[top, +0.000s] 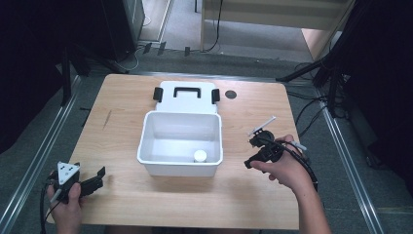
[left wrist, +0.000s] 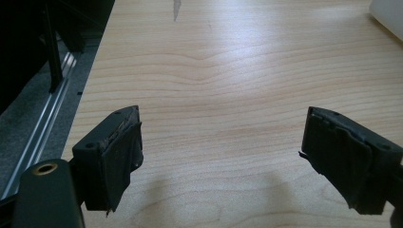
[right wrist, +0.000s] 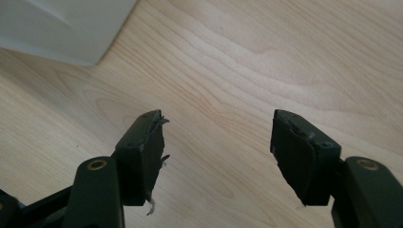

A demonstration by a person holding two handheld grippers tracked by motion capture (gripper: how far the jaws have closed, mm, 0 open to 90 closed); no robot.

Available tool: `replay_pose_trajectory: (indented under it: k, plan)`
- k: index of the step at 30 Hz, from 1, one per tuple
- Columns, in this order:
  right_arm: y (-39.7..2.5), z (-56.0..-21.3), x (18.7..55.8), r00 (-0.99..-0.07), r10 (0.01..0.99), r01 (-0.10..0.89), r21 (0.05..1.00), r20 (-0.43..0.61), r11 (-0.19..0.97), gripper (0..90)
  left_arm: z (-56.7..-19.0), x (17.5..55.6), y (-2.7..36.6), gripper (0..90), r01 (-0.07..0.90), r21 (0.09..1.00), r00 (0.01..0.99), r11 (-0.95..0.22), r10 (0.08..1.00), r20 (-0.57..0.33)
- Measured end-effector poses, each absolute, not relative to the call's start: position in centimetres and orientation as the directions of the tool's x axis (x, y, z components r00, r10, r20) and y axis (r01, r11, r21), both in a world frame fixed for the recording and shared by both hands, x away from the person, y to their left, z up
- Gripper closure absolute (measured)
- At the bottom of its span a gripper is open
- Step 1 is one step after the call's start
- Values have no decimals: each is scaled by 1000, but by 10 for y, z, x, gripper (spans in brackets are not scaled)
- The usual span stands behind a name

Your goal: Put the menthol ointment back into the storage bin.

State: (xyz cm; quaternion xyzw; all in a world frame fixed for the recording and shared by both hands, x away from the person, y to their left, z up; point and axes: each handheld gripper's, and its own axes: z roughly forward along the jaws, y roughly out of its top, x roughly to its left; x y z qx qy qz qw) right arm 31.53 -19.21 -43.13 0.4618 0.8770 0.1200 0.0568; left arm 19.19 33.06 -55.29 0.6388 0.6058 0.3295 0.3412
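Black jaws of the left gripper (left wrist: 221, 159) are spread wide over bare wood at the desk's (top: 122, 126) near left corner, nothing held. The right gripper (right wrist: 218, 156) is likewise opened wide, empty, toward the right edge. A white box (top: 180, 141) is set mid-desk, well apart from both, with a small white jar (top: 200, 156) inside.

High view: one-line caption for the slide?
Open white box holding a small white jar at the centre of a wooden table, with the open left hand-held gripper and right hand-held gripper on either side.

Jar (top: 200, 156) inside box (top: 146, 141), mid-table (top: 122, 195)
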Motion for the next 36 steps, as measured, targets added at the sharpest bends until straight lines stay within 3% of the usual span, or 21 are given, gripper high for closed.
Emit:
replay_pose_trajectory:
  k: [18,36]
  plan:
    - [-247,-472,286,-505,862,825,316,41,468,332,-553,192,329,144,548,835,53,-49,998,24]
    - [-289,-501,260,-392,919,824,458,34,335,270,-553,192,328,144,546,835,58,-64,998,39]
